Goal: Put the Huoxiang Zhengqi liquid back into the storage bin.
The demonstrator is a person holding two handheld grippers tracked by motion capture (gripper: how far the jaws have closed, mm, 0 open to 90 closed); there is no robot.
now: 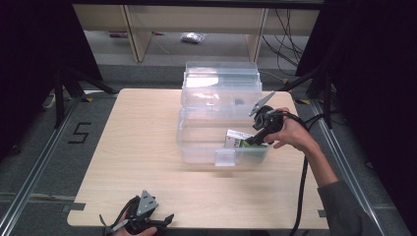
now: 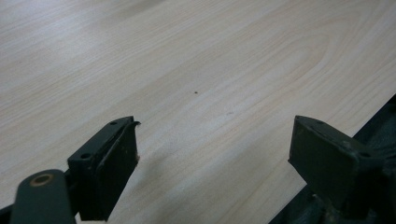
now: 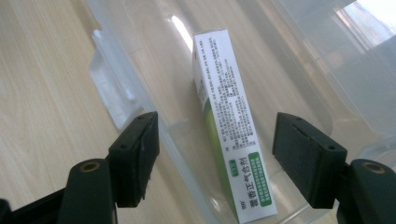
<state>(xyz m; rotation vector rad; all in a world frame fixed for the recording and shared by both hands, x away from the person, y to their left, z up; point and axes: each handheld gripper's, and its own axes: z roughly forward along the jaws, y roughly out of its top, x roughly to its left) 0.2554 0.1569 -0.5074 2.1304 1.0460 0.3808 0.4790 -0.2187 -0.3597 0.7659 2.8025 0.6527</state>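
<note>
One white-and-green medicine carton (image 3: 232,140) lying inside one clear plastic storage bin (image 1: 196,147), lid (image 1: 221,81) swung back. Two grippers: right gripper (image 3: 215,156) spread wide above the carton, gripping nothing; left gripper (image 2: 215,161) likewise released over the bare wooden table (image 2: 187,70).

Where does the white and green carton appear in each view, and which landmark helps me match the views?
High view: the white and green carton lies inside the clear plastic bin, right of centre.
Left gripper view: the carton is not in it.
Right gripper view: carton at centre, between the open tongs.
Shared landmark: the light wooden table.
</note>
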